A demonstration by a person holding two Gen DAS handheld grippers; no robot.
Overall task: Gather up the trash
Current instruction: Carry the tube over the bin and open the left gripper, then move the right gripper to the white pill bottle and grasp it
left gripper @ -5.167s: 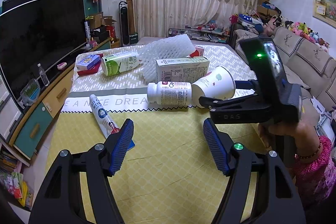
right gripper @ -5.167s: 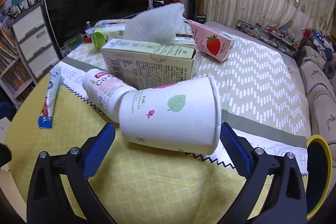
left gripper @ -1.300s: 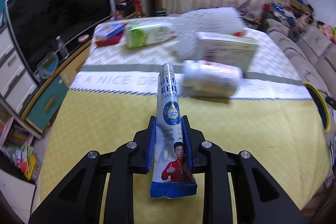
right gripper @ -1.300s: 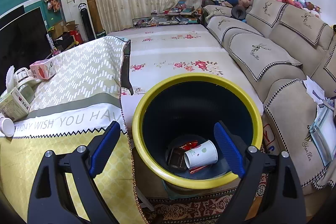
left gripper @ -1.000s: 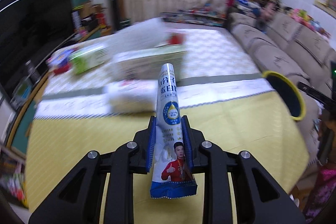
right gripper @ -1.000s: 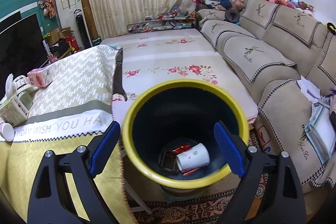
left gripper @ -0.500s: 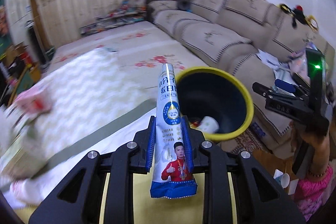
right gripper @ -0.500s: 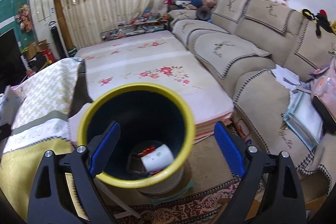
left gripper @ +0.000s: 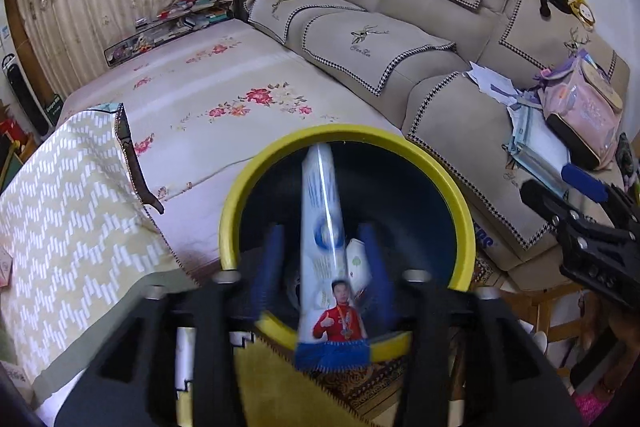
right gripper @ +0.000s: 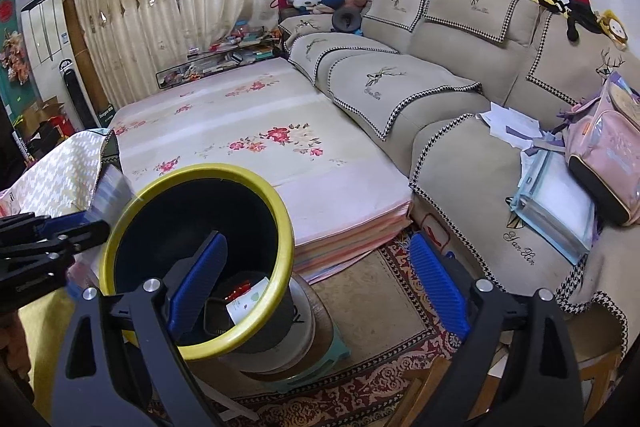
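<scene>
A yellow-rimmed dark bin (left gripper: 460,203) stands beside the table; it also shows in the right wrist view (right gripper: 280,211). My left gripper (left gripper: 326,267) is over its mouth with the jaws parted. The white and blue toothpaste tube (left gripper: 324,227) sits loose between the fingers, blurred, pointing into the bin. A white paper cup (left gripper: 356,263) and red wrappers lie at the bin's bottom (right gripper: 244,297). My right gripper (right gripper: 316,287) is open and empty, to the right of the bin.
The table with its yellow and white cloths (left gripper: 68,211) is at the left. A flowered mat platform (right gripper: 256,131) lies behind the bin. A beige sofa (right gripper: 460,67) with papers and a pink backpack (right gripper: 608,151) fills the right. A patterned rug (right gripper: 360,379) covers the floor.
My left gripper has moved over the bin and its jaws have opened, releasing the tube. My right gripper has drifted right, away from the bin.
</scene>
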